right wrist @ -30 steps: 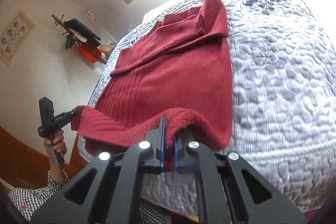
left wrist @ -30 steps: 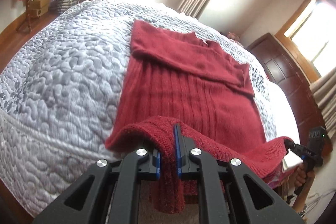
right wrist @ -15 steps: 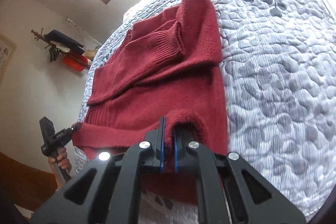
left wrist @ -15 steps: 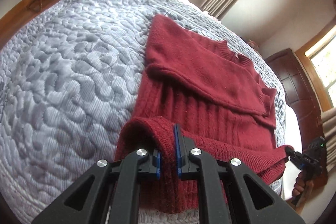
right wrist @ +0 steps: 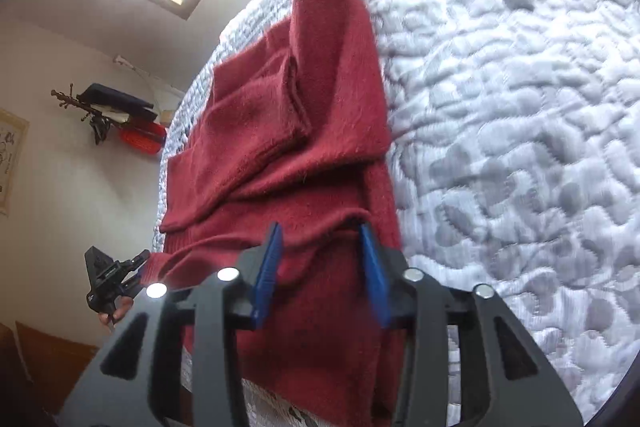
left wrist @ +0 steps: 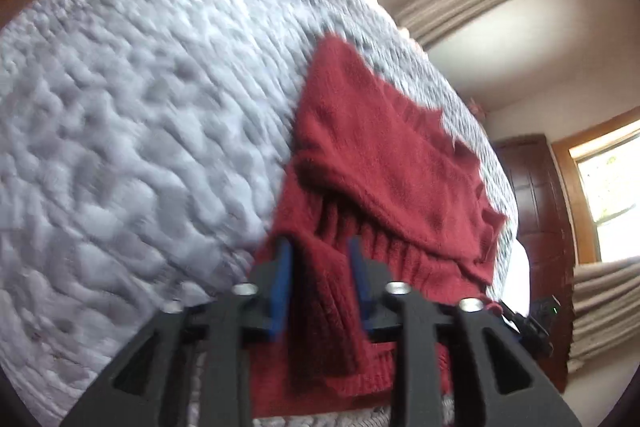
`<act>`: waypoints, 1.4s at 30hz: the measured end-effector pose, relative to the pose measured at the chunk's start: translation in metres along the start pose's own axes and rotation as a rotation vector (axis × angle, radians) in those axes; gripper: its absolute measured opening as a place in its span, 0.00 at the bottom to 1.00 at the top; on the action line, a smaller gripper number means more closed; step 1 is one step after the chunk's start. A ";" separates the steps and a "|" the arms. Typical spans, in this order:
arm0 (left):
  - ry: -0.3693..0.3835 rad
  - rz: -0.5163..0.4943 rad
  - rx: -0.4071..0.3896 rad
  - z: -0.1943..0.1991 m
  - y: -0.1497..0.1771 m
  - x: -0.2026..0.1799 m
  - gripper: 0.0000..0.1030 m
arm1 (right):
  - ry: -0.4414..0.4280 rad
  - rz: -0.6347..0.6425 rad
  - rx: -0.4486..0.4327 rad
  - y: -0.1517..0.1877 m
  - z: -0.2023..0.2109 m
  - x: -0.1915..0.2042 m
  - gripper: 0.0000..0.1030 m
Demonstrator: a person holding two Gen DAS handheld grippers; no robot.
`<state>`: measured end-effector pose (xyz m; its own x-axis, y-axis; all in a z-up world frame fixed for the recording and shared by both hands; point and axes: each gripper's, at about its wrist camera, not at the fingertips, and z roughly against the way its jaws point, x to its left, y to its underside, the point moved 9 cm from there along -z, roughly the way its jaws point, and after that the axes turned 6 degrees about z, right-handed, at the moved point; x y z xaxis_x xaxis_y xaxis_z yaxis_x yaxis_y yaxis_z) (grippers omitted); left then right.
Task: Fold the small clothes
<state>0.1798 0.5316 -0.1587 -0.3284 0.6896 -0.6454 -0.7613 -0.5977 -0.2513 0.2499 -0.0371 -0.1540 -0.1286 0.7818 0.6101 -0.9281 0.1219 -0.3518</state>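
Observation:
A dark red knit sweater (left wrist: 392,163) lies flat on the grey-white quilted bed (left wrist: 120,107), its sleeves folded across the chest. The lower hem is doubled up over the body. My left gripper (left wrist: 320,267) stands open just above that folded hem, a ridge of knit between its blue pads. In the right wrist view the sweater (right wrist: 288,131) fills the middle, and my right gripper (right wrist: 320,267) is open too, straddling the folded hem edge. The other gripper (right wrist: 116,277), held by a hand, shows at the hem's far corner.
The quilt (right wrist: 520,107) spreads wide to the outer side of each gripper. A dark wooden wardrobe (left wrist: 536,207) and curtains stand beyond the bed. A coat rack (right wrist: 100,115) with dark and red items hangs on the wall. Motion blur softens both views.
Both grippers carried the hem forward over the sweater's body and lowered it. Both were shut on the hem and now stand open, with the hem lying loose.

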 end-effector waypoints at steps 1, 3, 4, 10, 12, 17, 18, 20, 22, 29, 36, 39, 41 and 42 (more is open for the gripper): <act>-0.023 0.000 -0.056 0.010 -0.009 0.004 0.48 | 0.029 0.011 -0.009 -0.002 0.005 -0.002 0.43; -0.077 -0.025 -0.136 0.026 -0.022 0.008 0.48 | 0.061 0.042 -0.016 -0.004 0.015 -0.004 0.43; -0.098 -0.046 -0.161 0.031 -0.025 0.008 0.48 | 0.065 0.057 -0.017 -0.005 0.019 -0.005 0.43; -0.164 -0.270 -0.186 0.034 -0.016 -0.013 0.52 | 0.146 0.215 -0.004 0.000 0.025 0.009 0.58; -0.156 -0.351 -0.171 0.028 -0.006 -0.027 0.54 | 0.158 0.278 0.016 0.000 0.019 0.019 0.61; -0.164 -0.530 -0.152 0.007 0.012 -0.052 0.62 | 0.186 0.367 0.075 0.001 -0.006 0.032 0.69; -0.170 -0.554 -0.148 0.003 0.013 -0.054 0.64 | 0.192 0.367 0.088 0.000 -0.011 0.031 0.69; -0.184 -0.594 -0.134 -0.007 0.015 -0.056 0.64 | 0.204 0.364 0.105 -0.003 -0.020 0.027 0.69; -0.196 -0.614 -0.121 -0.016 0.016 -0.057 0.65 | 0.204 0.364 0.118 -0.003 -0.028 0.026 0.69; -0.240 -0.654 -0.070 -0.049 0.015 -0.055 0.65 | 0.296 0.480 0.145 0.002 -0.048 0.036 0.53; -0.267 -0.677 -0.043 -0.065 0.021 -0.057 0.33 | 0.337 0.490 0.140 -0.001 -0.050 0.030 0.25; -0.255 -0.687 -0.049 -0.060 0.026 -0.062 0.13 | 0.299 0.470 0.119 -0.002 -0.037 0.028 0.06; -0.238 -0.688 -0.062 -0.053 0.029 -0.066 0.09 | 0.262 0.460 0.104 0.000 -0.029 0.031 0.06; -0.227 -0.688 -0.070 -0.049 0.030 -0.068 0.08 | 0.237 0.456 0.095 0.001 -0.024 0.033 0.06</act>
<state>0.2064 0.4471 -0.1575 0.0981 0.9821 -0.1610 -0.8022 -0.0177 -0.5968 0.2533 0.0034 -0.1513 -0.4544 0.8609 0.2288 -0.8255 -0.3104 -0.4713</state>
